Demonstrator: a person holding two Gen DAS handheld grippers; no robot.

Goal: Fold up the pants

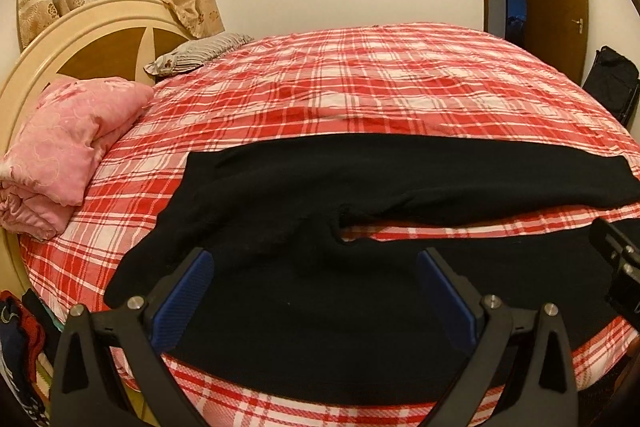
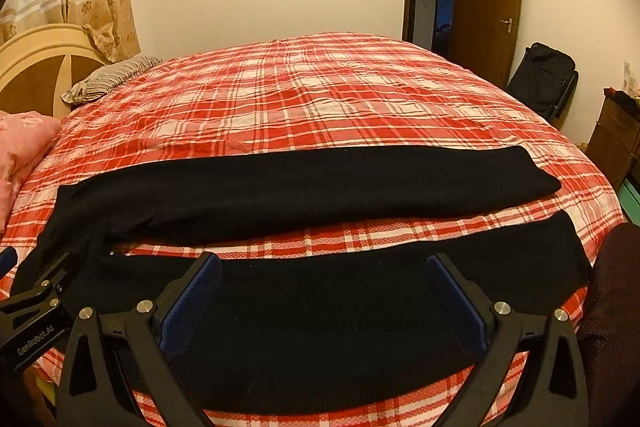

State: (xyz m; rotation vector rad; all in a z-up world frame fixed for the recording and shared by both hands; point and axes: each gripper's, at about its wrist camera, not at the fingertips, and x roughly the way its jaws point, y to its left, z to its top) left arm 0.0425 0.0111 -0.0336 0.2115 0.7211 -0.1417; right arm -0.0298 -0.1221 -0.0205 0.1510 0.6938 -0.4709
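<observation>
Black pants (image 1: 360, 187) are lying spread flat across the near half of a bed covered in a red plaid sheet (image 1: 340, 79), waist toward the headboard (image 1: 80, 43), the two legs running rightward with a strip of sheet showing between them. The left tongs (image 1: 314, 291) are hovering wide open over the seat area, gripping nothing. The right tongs (image 2: 324, 295) are hovering wide open over the nearer leg, also empty. A pink quilt (image 1: 64, 147) is sitting folded by the headboard.
</observation>
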